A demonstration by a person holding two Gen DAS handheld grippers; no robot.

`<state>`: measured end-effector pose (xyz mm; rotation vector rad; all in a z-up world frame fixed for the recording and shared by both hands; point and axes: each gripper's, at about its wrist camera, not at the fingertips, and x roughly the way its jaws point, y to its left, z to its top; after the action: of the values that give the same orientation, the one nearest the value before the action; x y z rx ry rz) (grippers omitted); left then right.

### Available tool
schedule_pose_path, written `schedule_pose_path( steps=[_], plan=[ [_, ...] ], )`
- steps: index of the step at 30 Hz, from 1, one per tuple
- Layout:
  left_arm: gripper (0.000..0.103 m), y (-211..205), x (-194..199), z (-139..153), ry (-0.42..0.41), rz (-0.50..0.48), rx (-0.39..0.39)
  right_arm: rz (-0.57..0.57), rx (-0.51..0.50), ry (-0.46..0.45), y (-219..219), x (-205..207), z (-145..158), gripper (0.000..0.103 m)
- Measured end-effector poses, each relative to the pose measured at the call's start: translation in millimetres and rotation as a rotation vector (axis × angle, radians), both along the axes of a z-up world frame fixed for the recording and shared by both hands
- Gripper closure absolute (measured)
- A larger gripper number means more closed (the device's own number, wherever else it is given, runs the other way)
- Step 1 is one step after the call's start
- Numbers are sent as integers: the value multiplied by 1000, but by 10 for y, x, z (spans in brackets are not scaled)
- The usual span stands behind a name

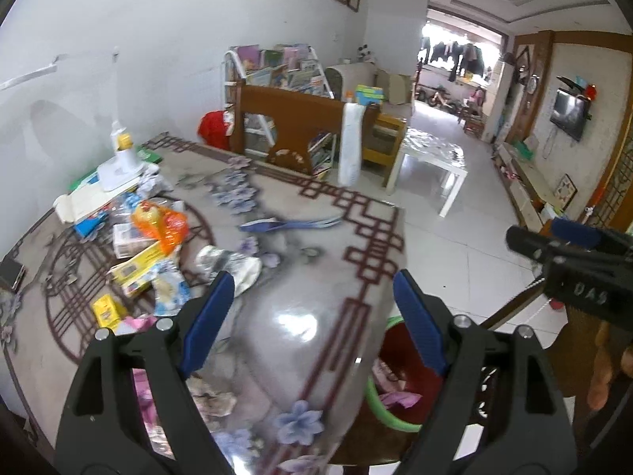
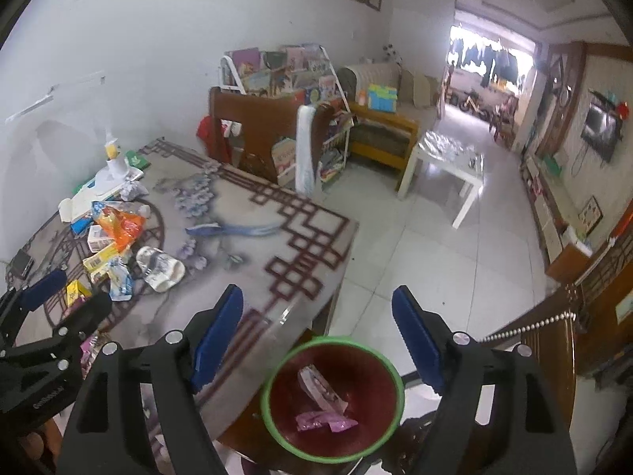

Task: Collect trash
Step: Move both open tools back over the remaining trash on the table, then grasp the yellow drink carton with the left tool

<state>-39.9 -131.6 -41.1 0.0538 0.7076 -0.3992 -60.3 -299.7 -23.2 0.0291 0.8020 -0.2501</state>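
Note:
A heap of trash lies at the left of the patterned table (image 1: 285, 356): an orange bag (image 1: 162, 221), a yellow box (image 1: 136, 267), a crumpled white wrapper (image 1: 233, 265) and a small yellow packet (image 1: 107, 310). My left gripper (image 1: 312, 281) hangs open and empty over the table's near right part. A red bin with a green rim (image 2: 264, 396) stands below the table's corner, with pink wrappers (image 2: 324, 421) lying in it. My right gripper (image 2: 316, 293) is open and empty above the bin. The left gripper (image 2: 79, 291) shows at that view's left edge.
A white lamp base (image 1: 118, 166) stands on papers at the table's back left. Beyond the table are a brown wooden chair (image 1: 292, 126), a book rack (image 1: 277, 67) and a low white table (image 1: 431, 158) on the tiled floor. A dark carved chair (image 2: 554, 340) is at the right.

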Motion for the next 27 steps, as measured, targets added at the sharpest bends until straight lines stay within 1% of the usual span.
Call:
schedule_pose_path(
  steps=[4,11,15,16,19,24,27],
  plan=[
    [23,242,41,-18,4,21,6,23,-12,-10,292,117,20,27],
    [23,668,128,-59,6,60,5,65,-18,-19,681,272,19,27],
    [23,951,195,-104,13,112,5,99,-13,-16,875,356,-24,24],
    [23,1007,214,-114,15,126,5,113,0,-16,912,374,-44,21],
    [23,1298,304,-183,27,194,12,152,42,-10,1004,429,-119,21],
    [23,1805,517,-401,85,311,26,181,74,43,1144,567,-335,20],
    [23,1991,621,-573,141,341,12,197,98,92,1236,695,-510,20]
  ],
)
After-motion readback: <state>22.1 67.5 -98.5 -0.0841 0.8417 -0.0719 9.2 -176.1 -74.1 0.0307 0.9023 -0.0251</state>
